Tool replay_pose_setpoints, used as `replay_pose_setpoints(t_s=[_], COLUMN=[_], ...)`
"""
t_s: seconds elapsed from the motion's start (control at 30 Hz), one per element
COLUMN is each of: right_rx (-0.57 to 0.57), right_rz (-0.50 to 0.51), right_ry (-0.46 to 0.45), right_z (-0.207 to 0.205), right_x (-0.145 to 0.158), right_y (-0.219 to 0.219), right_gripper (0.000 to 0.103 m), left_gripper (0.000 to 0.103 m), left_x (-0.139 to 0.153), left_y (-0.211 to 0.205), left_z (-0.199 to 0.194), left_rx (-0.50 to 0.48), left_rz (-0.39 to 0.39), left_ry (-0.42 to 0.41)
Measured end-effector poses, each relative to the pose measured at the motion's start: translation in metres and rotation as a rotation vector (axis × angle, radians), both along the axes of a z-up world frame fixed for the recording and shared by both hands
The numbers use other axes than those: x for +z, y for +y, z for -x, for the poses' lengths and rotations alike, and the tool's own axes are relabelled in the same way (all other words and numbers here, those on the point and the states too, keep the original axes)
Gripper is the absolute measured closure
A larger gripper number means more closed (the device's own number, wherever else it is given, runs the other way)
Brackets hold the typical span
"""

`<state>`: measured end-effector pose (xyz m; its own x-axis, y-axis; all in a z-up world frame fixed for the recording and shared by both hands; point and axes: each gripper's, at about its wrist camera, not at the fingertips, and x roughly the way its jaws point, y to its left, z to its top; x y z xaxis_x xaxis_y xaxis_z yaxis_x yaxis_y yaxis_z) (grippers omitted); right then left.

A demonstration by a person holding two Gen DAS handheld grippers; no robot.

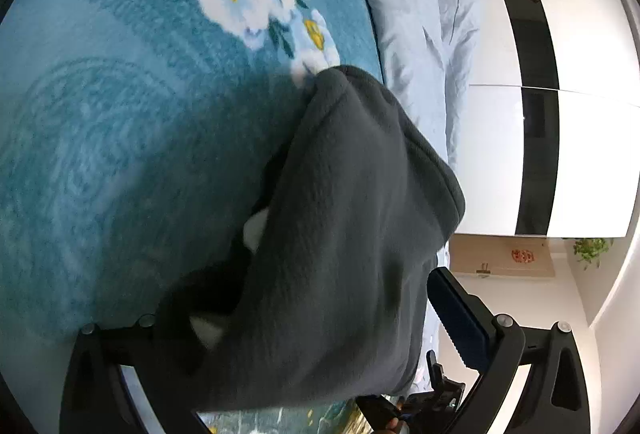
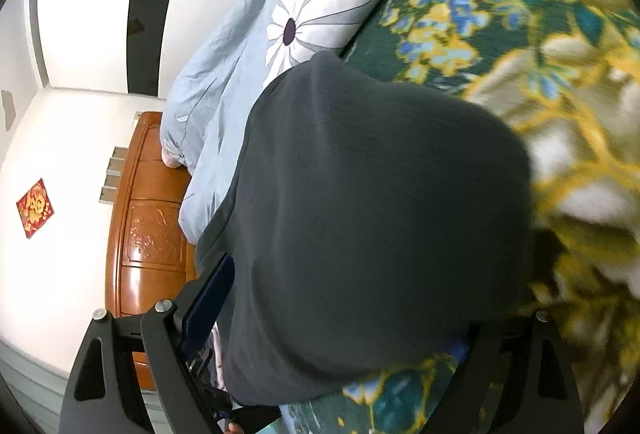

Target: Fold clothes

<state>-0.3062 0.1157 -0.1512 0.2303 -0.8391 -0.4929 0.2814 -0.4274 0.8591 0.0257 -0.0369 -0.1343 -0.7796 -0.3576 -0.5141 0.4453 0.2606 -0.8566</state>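
Left gripper (image 1: 320, 330): dark grey fleece garment (image 1: 352, 218) is draped between and over my fingers, the blue-padded right-hand finger (image 1: 460, 322) shows beside the cloth and the other one is buried under it. The jaws look wide with cloth filling the gap, so I can't tell if they actually pinch it. Right gripper (image 2: 340, 314): same story, the garment (image 2: 380, 201) fills the span between the fingers, only the left-hand blue pad (image 2: 208, 298) is visible at the cloth's edge, the opposite finger is covered, grip state not readable. In both wrist views the garment hangs forward off the grippers as a bunched, rounded mass above the bed. A small white patch (image 1: 256, 230) shows in a fold of it on the left view. Under the left side is a teal blanket (image 1: 120, 113) with white and yellow flowers; on the right view the blanket (image 2: 520, 33) shows a dark green, yellow and blue floral print, motion-blurred. Beyond the garment lies a pale blue duvet (image 2: 248, 45) with a big white daisy print, touching the blanket's edge. Further out: carved wooden headboard (image 2: 148, 226), white wall with a red square decoration (image 2: 35, 207), white and black wardrobe panels (image 1: 536, 113), a green plant (image 1: 592, 250) near the wall.
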Motion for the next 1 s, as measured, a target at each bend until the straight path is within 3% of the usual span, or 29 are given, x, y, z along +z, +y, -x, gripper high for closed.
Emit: replay_pose_setpoints(t_s=[0.23,0.4,0.5,0.73,0.8,1.0], right_rx=[-0.030,0.039,0.020,-0.015,-0.005,0.020], right_rz=[0.001,-0.025,-0.077,-0.174,-0.173,-0.123], right_ry=[0.018,0.024,0.012,-0.006,0.003,0.028], right_z=[0.005,-0.007,-0.006,-0.004,-0.006,-0.015], right_x=[0.000,0.014,0.014,0.021,0.031,0.066], right_y=[-0.021,-0.028,-0.029,-0.028,-0.027,-0.031], right_gripper=[0.012,0.013,0.021,0.058,0.061,0.064], left_gripper=[0.001,0.018,0.027,0.046,0.053,0.059], left_x=[-0.001,-0.003,-0.003,0.008,0.012,0.035], left_y=[-0.020,-0.023,-0.023,-0.021,-0.020,-0.021], left_z=[0.008,0.007,0.009,0.016,0.017,0.024], left_rx=[0.004,-0.001,-0.013,-0.048,-0.057,-0.073], left_rz=[0.006,-0.027,-0.044,-0.045,-0.040,0.018], left_ry=[-0.026,-0.058,-0.089,-0.171,-0.191,-0.229])
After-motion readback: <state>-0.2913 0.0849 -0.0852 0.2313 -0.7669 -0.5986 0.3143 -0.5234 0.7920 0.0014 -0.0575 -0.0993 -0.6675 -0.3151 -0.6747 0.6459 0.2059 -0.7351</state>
